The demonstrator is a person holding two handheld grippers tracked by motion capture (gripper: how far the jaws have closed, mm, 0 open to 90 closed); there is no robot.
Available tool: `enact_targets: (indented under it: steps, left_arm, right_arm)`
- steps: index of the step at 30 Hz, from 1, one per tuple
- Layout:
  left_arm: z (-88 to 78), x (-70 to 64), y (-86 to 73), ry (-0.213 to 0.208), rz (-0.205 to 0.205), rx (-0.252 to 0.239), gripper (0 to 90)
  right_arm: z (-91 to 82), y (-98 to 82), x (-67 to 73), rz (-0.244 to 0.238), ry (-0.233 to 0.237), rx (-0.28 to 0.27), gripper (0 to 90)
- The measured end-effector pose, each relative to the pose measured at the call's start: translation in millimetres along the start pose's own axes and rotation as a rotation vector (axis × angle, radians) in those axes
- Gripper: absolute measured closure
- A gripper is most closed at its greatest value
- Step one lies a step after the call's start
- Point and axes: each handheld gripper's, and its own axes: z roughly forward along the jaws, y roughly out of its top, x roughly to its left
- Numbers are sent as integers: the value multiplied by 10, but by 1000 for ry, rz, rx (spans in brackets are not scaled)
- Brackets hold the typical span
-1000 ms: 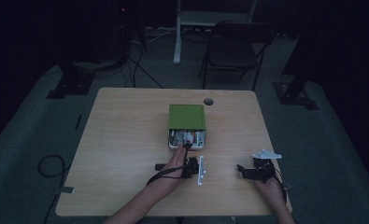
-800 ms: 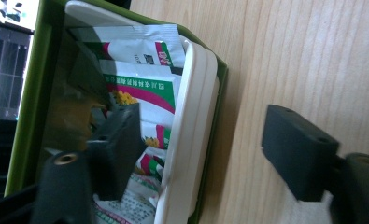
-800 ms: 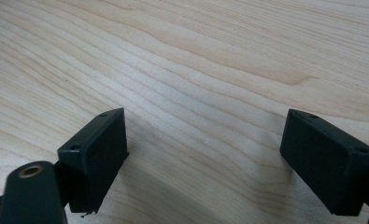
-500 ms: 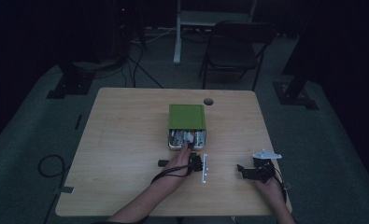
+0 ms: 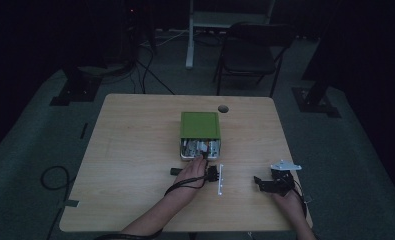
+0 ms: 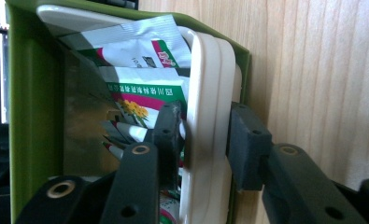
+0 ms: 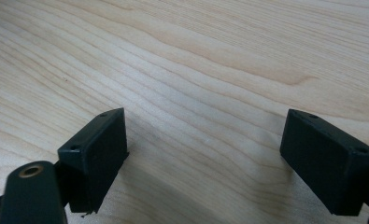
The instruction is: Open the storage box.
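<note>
My left gripper (image 6: 203, 140) has just been closing, and its jaws now pinch the white inner tray (image 6: 209, 116) by its front wall: one pad inside, among the packets, the other outside against the rim. I grip there because that wall is the one edge that sticks out toward me from the green box (image 5: 200, 125); by my reckoning it is the natural handle for sliding the tray in or out. The tray sits straight ahead of this gripper, partly out of the box's near end. Just beyond my inner pad, printed sachets (image 6: 140, 88) lie stacked loosely in the tray, so I keep the pad close to the wall rather than deep among them.

My right gripper (image 7: 219, 158) rests off to the side, well apart from the box, its jaws wide apart over the bare wooden table (image 7: 210, 60), nothing between them. I judge it is parked there to leave room.
</note>
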Motion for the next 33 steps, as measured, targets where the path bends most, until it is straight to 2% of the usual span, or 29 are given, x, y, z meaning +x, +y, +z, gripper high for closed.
enact_targets:
  steps: [2,20,33]
  left_arm:
    - [11,-4,6,2,30,-1,701]
    - [-27,34,25,-47,23,10,729]
    - [-159,-5,50,-70,35,12,732]
  right_arm:
    - [0,0,0,0,0,0,143]
    - [3,0,4,-1,0,2,126]
    - [8,5,3,24,-26,3,123]
